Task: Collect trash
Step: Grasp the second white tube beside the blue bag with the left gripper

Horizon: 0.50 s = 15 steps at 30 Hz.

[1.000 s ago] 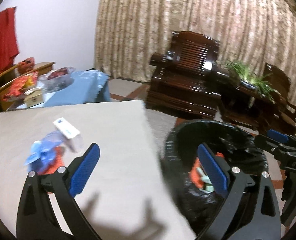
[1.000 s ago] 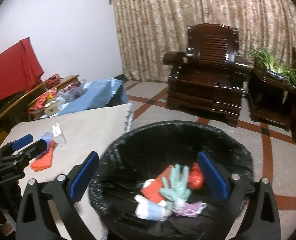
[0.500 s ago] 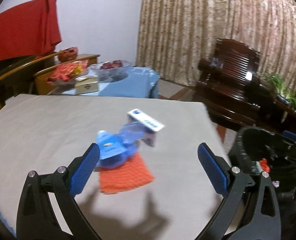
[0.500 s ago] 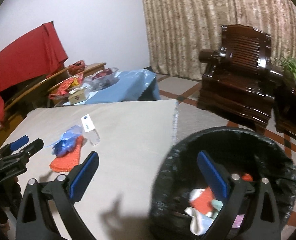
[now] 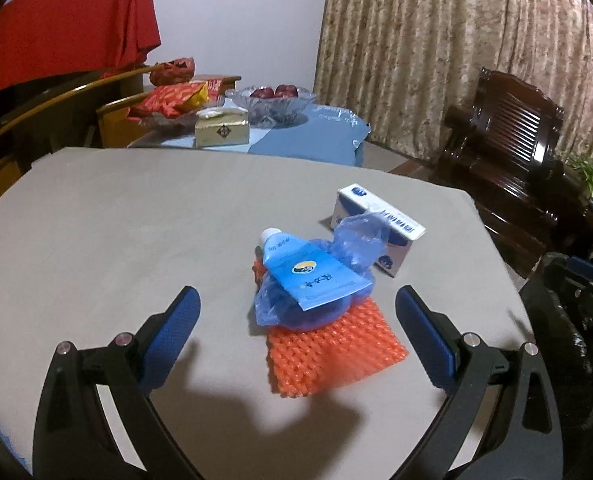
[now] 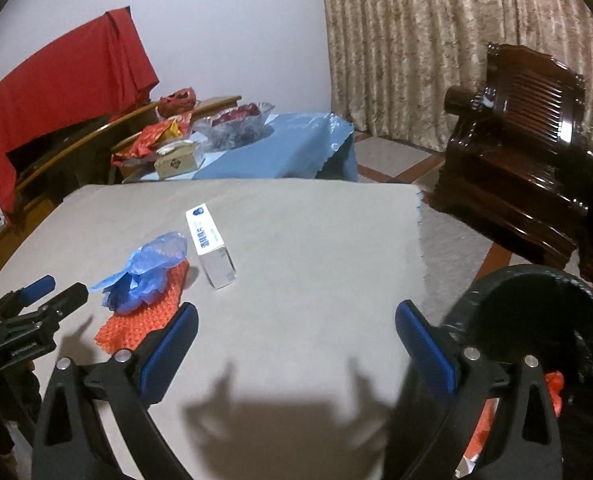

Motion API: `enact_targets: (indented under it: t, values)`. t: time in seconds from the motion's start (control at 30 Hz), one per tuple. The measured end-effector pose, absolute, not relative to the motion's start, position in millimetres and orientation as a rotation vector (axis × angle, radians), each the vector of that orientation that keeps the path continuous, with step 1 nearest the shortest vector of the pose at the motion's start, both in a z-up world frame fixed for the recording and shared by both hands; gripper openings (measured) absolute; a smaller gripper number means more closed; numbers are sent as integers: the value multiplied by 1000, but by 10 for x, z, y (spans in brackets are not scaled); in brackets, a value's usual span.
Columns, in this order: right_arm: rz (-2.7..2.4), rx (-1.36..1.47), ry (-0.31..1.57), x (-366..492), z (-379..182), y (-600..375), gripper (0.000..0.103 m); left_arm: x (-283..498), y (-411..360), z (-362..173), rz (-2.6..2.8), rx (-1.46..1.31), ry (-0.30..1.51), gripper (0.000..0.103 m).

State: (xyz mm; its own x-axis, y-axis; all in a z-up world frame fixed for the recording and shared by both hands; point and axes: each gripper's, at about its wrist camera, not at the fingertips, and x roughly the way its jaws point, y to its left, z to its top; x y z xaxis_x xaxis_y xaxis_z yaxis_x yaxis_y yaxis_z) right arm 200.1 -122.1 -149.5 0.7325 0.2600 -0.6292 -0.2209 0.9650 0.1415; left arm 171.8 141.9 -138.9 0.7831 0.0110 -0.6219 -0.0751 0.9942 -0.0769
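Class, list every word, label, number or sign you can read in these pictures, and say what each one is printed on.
Nothing here can be read for certain.
Blue tube: dark characters and a round logo, too blurred to read.
White box: blue print along its top and a round blue mark at its end, too small to read.
Gold box on the far table: a dark diamond sign, its character unreadable.
Left claw: a faint label on its body, illegible.

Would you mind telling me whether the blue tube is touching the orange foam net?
Touching: in the left wrist view, the blue tube lies directly on the orange foam net.
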Motion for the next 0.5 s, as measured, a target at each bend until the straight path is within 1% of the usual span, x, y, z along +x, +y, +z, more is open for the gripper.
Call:
enact_targets:
  t: [0.03,0.1,0.13,0.37,0.43,0.5]
  values:
    - [268,57,707,2038,-1519,-1195,97,1756,1420,-1422,43,-101,676,94]
    - [274,52,717,2090,-1557,-1147,97,1840,1416,-1487,35,-103,692,83]
    - [276,49,720,2117,-1566,-1135,97,1866,1414,-1510,32,-104,695,81]
    - [285,42,741,2251,-1630,-1043,97,2033,1390,-1614,5,-88,700,78]
    - [289,39,744,2274,-1638,-1013,97,2061,1402,-1631,-4,-88,700,75]
    - [294,37,746,2293,-1646,-984,97,2092,1416,-1649,-15,-94,705,67]
